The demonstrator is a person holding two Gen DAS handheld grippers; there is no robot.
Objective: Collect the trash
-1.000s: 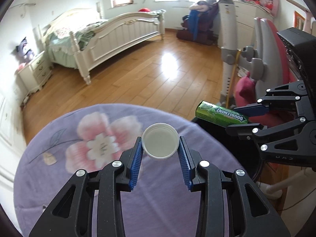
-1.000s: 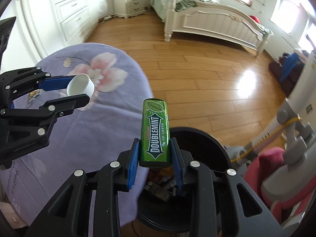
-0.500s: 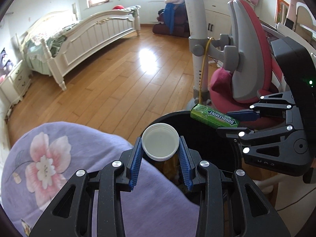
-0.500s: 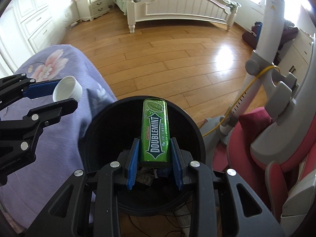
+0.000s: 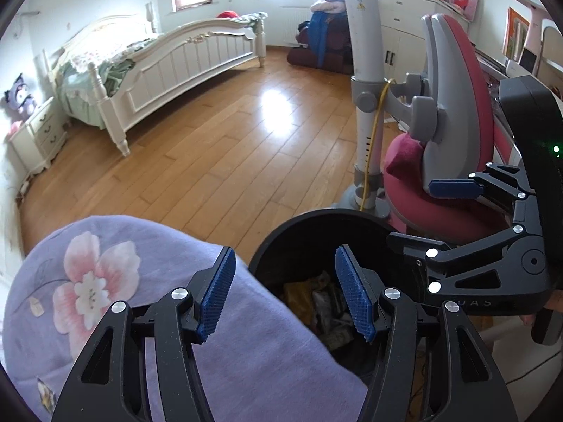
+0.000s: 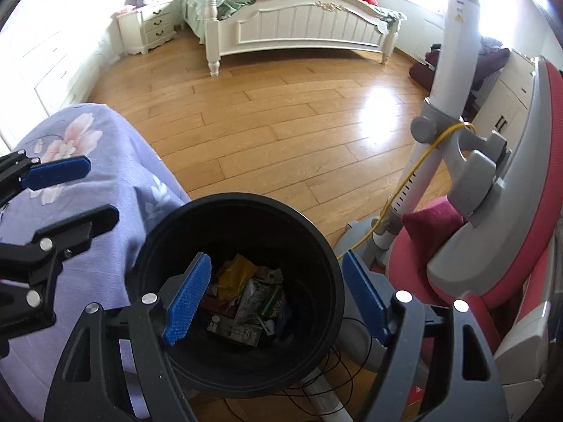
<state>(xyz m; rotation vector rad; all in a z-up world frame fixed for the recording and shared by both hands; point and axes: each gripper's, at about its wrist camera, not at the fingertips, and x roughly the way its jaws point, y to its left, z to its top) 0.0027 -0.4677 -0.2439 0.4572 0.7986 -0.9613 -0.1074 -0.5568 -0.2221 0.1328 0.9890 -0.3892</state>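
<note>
Both grippers hang over the black trash bin [image 6: 242,369] with their jaws spread wide and nothing between the blue pads.

In the right wrist view, the right gripper [image 6: 276,293] sits at 6 o'clock, directly above the bin's mouth. Down inside lies a heap of trash [image 6: 246,299]: a yellow wrapper, crumpled paper and a printed carton, packed together at the bottom. The left gripper [image 6: 67,193] reaches in from 9 o'clock, above the purple flowered cloth [image 6: 88,246] that covers the worktop, just beside the bin's rim.

In the left wrist view, the left gripper [image 5: 283,293] is at 6 o'clock, its left pad over the purple cloth [image 5: 246,369] and its right pad over the bin [image 5: 299,239], whose rim touches the cloth's edge. Some of the trash [image 5: 316,302] shows between the pads. The right gripper [image 5: 422,214] comes in from 3 o'clock, above the bin's far side.

A pink and grey chair [image 6: 492,246] stands at 3 o'clock next to the bin, a white bed [image 6: 299,28] at 12 o'clock across the wooden floor [image 6: 281,123].
</note>
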